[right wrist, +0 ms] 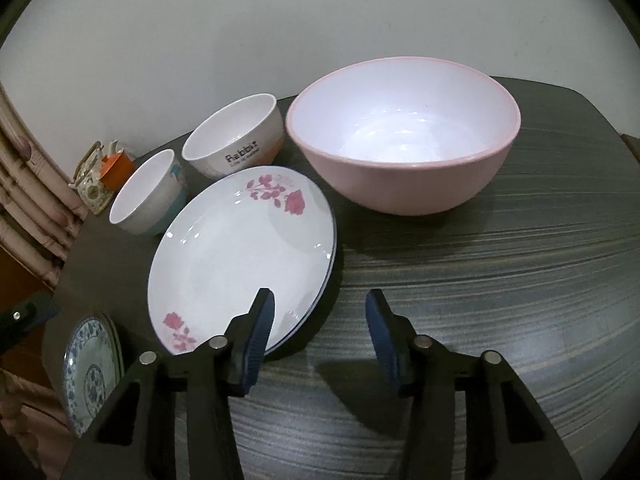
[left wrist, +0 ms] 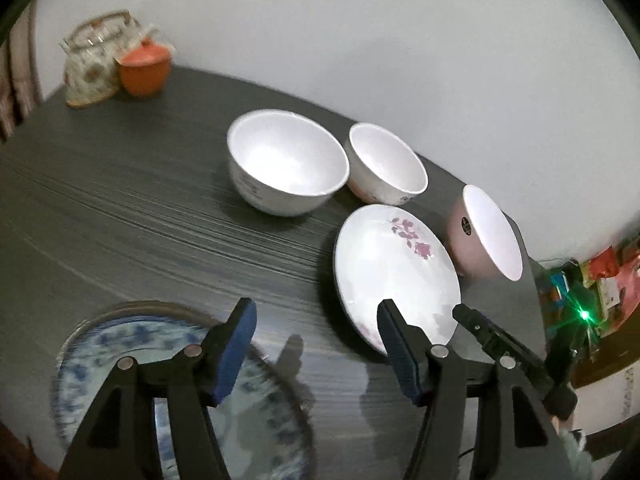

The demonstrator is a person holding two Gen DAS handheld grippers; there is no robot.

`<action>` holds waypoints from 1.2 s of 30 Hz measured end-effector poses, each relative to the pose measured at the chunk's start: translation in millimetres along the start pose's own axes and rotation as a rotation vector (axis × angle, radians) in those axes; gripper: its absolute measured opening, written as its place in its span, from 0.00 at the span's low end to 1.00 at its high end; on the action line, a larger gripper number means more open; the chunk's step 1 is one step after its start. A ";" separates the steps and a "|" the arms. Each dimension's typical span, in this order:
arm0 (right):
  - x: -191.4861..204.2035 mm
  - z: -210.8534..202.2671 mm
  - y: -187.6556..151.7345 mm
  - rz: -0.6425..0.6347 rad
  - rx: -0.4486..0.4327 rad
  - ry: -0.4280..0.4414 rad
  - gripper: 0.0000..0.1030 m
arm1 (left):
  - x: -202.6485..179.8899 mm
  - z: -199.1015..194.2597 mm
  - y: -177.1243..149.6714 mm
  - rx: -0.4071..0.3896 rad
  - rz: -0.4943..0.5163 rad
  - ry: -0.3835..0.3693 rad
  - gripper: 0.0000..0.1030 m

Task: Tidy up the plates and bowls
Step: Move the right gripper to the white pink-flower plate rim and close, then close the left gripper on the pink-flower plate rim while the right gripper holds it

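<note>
Left gripper (left wrist: 316,320) fingers wide apart, hold nothing; blue plate (left wrist: 120,344) under left finger. Right gripper (right wrist: 320,312) fingers also apart, empty; flower plate (right wrist: 240,252) beside left finger, pink bowl (right wrist: 404,136) ahead on worktop (right wrist: 500,280).

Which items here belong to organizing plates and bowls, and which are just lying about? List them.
For the job: pink bowl, Rabbit bowl, small white bowl, pink-flowered plate, blue-patterned plate.

Lying about: patterned teapot, orange lidded pot.
</note>
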State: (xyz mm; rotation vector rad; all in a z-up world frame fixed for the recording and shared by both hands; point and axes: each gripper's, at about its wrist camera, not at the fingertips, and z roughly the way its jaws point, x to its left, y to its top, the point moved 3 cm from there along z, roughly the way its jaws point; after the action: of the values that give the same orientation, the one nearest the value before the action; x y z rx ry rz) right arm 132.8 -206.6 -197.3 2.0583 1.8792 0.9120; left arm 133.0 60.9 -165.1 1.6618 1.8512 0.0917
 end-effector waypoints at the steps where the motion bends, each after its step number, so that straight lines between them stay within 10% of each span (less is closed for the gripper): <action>1: -2.3 2.3 2.0 0.007 0.001 0.003 0.43 | -2.7 10.8 2.3 0.018 -0.008 0.006 0.62; 21: -5.9 37.9 20.1 0.028 0.034 0.050 0.26 | -19.2 90.3 18.3 0.120 -0.047 0.014 0.61; 25: -7.7 41.7 20.7 0.033 0.035 0.064 0.23 | -19.9 100.7 18.4 0.140 -0.039 0.036 0.35; 36: -4.7 48.6 24.2 0.043 0.057 0.080 0.13 | -23.7 105.0 23.2 0.171 -0.031 0.051 0.17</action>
State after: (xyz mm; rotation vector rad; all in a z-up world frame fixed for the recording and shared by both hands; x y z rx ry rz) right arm 180.3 -202.9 -223.9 2.1324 1.9295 0.9761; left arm 205.0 6.5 -228.1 1.7587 1.9699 -0.0385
